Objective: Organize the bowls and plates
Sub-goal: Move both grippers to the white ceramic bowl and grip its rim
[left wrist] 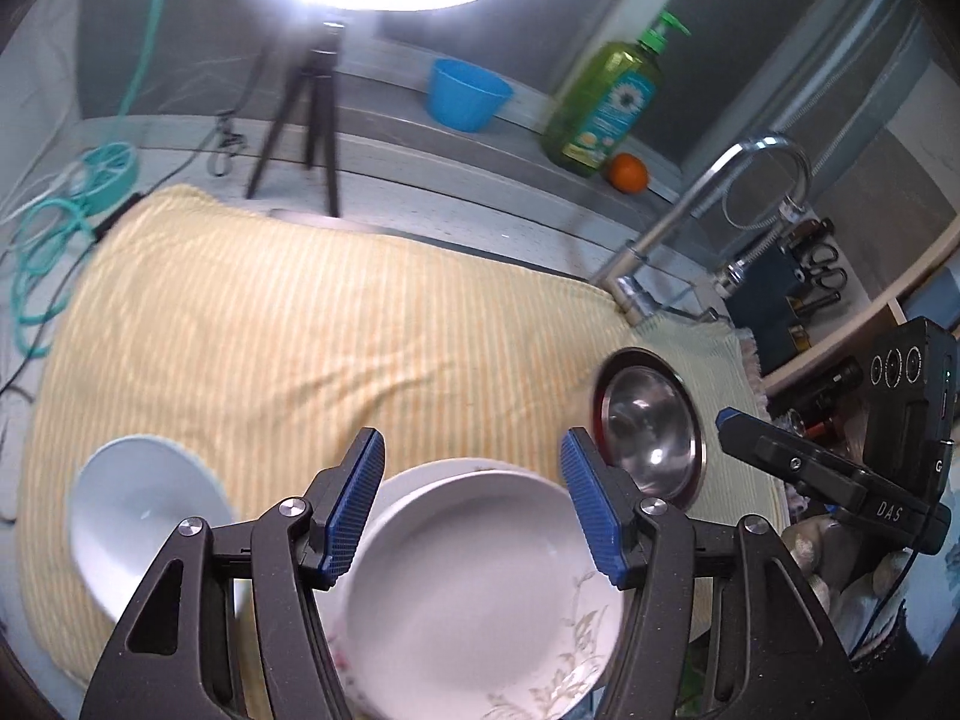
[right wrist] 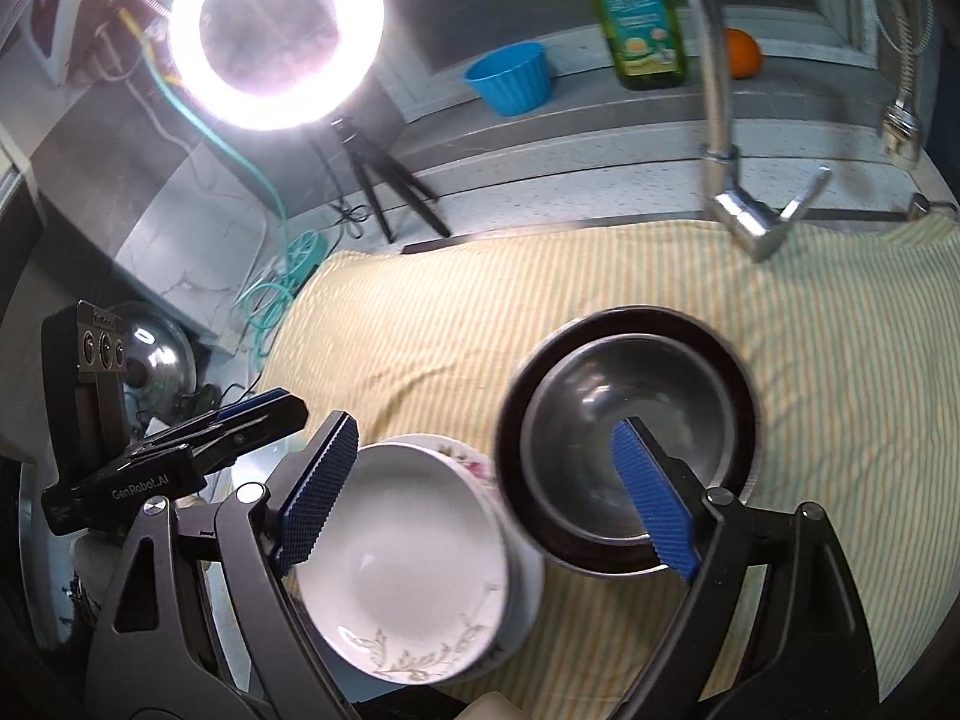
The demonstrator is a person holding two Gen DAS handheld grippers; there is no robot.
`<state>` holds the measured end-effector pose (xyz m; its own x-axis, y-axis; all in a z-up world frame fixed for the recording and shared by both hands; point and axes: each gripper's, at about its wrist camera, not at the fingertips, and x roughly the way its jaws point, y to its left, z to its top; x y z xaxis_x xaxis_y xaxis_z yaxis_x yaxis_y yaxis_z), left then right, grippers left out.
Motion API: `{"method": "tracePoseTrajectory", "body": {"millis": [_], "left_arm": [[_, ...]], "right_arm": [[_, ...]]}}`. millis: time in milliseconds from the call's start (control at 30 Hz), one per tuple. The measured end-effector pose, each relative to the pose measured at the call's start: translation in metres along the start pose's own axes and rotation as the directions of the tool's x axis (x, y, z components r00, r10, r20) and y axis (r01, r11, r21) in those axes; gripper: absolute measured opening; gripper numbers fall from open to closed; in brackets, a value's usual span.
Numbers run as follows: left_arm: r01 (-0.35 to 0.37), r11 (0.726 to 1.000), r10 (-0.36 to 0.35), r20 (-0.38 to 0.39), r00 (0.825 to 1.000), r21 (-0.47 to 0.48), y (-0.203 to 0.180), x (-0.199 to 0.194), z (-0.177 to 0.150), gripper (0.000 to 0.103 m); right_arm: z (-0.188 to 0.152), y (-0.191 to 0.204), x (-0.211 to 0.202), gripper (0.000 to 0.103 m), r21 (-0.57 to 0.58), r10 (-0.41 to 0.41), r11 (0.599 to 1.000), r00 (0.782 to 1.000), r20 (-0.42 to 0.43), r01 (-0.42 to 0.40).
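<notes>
Both your tongs hang released over the dishes.
Left tongs [left wrist: 474, 504] straddle the stacked white plates [left wrist: 480, 588]; right tongs [right wrist: 486, 498] flank the steel bowl [right wrist: 630, 414] beside them on the striped towel [right wrist: 540, 300].

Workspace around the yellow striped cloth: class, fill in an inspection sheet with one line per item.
Surface: yellow striped cloth spread over the counter, wrinkled.
Job's things: floral plates stacked; metal bowl nested in a dark bowl; white bowl at left.
Clutter: blue tub, green soap bottle, orange on the ledge.
Grippers: left tongs open above the plates, holding nothing; right tongs open, one finger over the metal bowl.
Cables: teal hose coiled at left.
Surroundings: ring light on a tripod, faucet.
</notes>
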<state>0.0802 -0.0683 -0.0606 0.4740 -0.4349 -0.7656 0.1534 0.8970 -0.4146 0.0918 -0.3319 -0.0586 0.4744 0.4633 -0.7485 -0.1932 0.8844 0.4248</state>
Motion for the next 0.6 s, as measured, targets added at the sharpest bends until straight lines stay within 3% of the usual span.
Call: {"method": "tracePoseTrajectory", "body": {"millis": [333,600], "left_arm": [[-0.096,0.979,0.108,0.060,0.992,-0.180,0.081,-0.049,-0.022,0.061],[-0.136,0.946,0.159,0.056,0.986,-0.294,0.128,-0.064,-0.049,0.061]], "right_arm": [[-0.001,0.055,0.035,0.089,-0.089,0.057,0.994,0.997,-0.056,-0.062],[-0.008,0.104,0.066,0.089,-0.179,0.101,0.976,0.987,-0.122,-0.121]]}}
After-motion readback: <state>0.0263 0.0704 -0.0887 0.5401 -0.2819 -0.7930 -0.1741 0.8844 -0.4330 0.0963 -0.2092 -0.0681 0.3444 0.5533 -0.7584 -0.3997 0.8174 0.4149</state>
